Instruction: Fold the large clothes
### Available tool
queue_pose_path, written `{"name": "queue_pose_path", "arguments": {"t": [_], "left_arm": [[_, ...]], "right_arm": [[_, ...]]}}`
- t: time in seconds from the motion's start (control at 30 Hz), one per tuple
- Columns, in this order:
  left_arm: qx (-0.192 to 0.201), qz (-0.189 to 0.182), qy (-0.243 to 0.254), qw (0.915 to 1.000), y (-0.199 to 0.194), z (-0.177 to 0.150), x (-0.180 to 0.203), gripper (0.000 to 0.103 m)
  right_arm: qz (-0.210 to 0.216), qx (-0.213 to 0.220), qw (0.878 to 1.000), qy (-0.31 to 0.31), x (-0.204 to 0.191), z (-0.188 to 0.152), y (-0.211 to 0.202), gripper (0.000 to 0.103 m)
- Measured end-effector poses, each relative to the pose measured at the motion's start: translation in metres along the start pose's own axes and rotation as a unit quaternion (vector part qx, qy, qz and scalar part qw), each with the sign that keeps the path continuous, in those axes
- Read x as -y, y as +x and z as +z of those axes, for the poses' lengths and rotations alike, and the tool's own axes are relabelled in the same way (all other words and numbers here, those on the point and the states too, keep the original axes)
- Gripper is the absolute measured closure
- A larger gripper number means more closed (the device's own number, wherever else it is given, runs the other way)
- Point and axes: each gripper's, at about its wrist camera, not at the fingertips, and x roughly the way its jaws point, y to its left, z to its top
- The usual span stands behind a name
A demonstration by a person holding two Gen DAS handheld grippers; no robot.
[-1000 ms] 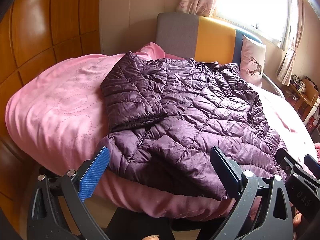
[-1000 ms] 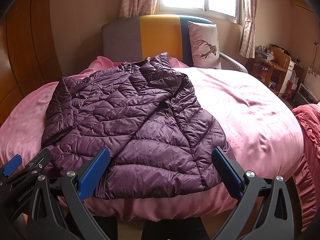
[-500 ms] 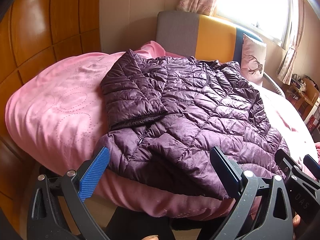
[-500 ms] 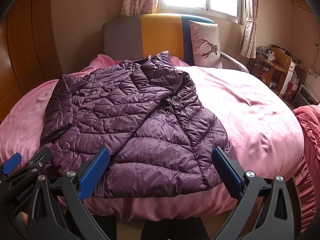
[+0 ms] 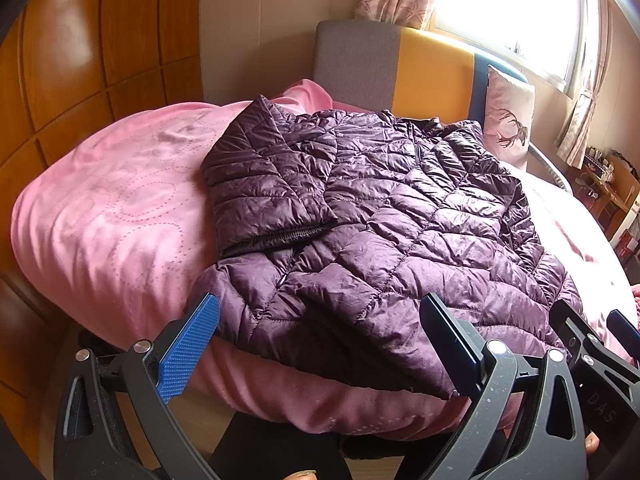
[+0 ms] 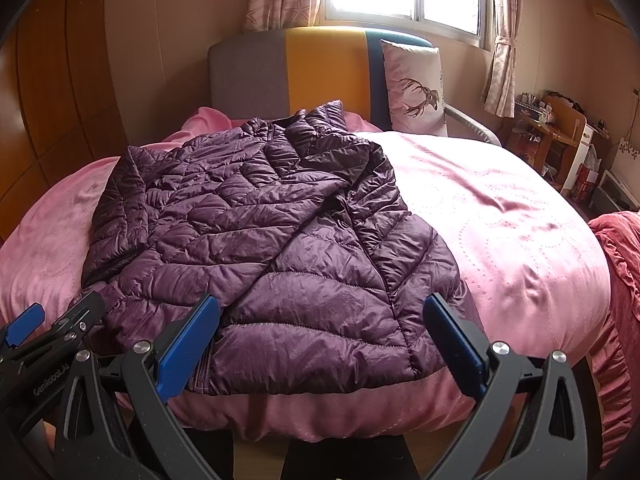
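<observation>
I am holding the left tool (image 5: 320,344) and the right tool (image 6: 322,344) spread wide and empty at the frame bottom, eyeing the puffy, light, slippery purple jacket (image 6: 260,248) lying mid-frame on the pink bed (image 6: 520,240), judging its near hem the best grip.

The left tongs (image 5: 320,344) have two matt black plastic arms flecked with pale specks, each with a long teardrop cut-out. A silver round screw head sits at each joint, two per side. The fingertips carry bright blue pads (image 5: 188,354) with a fine ribbed grid texture. The right tongs (image 6: 320,344) are built the same: black speckled arms, silver screws, blue pads (image 6: 186,350). In the right wrist view, the left tool's black body shows pale lettering reading "GenRobot.AI". In the left wrist view, the right tool's body bears the raised letters "DAS". Dark clothing shows low between the arms.
</observation>
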Motion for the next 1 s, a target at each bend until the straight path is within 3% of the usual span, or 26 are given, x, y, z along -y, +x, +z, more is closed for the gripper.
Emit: {"name": "queue_pose_path", "arguments": {"t": [1.0], "left_arm": [[-0.004, 0.004, -0.006, 1.0000, 0.0044, 0.0003, -0.0073, 0.004]], "right_arm": [[0.009, 0.005, 1.000, -0.003, -0.0015, -0.0025, 0.0022, 0.002]]}}
